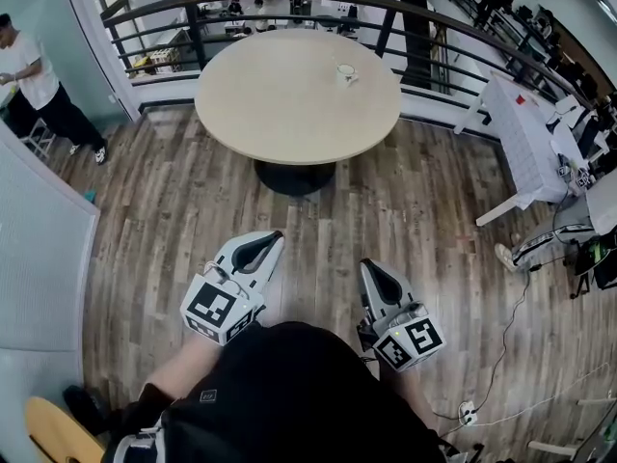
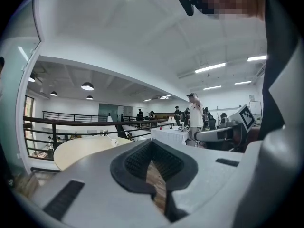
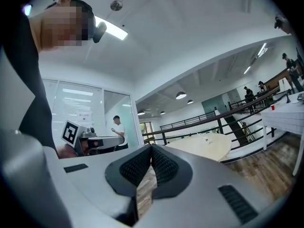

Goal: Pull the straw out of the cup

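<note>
A small white cup [image 1: 345,71] stands on the right side of a round beige table [image 1: 289,104], at the far end of the head view. It is too small there to make out the straw. Both grippers are held close to my body, well short of the table and above the wooden floor. My left gripper [image 1: 277,235] is shut with nothing between its pads, and so is my right gripper [image 1: 366,264]. In the left gripper view the jaw tips [image 2: 152,142] meet, with the table [image 2: 80,148] beyond them on the left. In the right gripper view the tips [image 3: 151,147] also meet, and the table [image 3: 199,146] lies ahead on the right.
A dark railing [image 1: 289,3] curves behind the table. A person [image 1: 29,85] stands at the far left beside a glass wall. A white table [image 1: 525,133] and desks fill the right side. A cable and a power strip [image 1: 468,413] lie on the floor at the lower right.
</note>
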The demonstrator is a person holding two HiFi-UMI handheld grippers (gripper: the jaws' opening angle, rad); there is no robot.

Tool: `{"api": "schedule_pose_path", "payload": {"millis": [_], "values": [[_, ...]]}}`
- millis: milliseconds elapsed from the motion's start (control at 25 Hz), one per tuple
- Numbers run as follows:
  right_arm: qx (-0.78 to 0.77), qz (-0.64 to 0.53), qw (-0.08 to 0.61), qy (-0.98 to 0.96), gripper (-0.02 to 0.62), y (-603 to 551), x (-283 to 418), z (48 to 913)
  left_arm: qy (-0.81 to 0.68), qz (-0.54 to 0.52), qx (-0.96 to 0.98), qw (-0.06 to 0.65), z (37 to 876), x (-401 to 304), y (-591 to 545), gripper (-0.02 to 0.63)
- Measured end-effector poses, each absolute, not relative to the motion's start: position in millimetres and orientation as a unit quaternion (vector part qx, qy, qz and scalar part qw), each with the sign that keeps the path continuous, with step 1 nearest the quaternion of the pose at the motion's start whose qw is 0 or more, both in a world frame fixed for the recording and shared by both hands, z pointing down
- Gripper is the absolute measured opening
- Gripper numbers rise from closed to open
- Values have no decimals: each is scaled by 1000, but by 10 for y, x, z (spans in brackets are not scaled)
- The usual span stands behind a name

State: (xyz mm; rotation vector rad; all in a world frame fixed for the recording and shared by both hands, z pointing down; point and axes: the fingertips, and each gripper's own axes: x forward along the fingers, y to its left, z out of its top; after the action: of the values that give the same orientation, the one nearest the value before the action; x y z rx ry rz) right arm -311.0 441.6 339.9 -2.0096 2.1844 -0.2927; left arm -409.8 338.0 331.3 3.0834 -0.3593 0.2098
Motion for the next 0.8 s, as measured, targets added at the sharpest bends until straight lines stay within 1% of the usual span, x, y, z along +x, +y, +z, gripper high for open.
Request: {"api": "schedule_pose_path", "payload": {"millis": [440, 800], "values": [[-679, -117, 83, 720, 21, 4825, -2535, 3574, -102, 72, 992, 22, 3445, -3424, 3701, 8], [-690, -127, 84, 708, 21, 4564, -1897, 3748, -96, 79, 992, 28, 3634, -2776, 3363, 8]]}}
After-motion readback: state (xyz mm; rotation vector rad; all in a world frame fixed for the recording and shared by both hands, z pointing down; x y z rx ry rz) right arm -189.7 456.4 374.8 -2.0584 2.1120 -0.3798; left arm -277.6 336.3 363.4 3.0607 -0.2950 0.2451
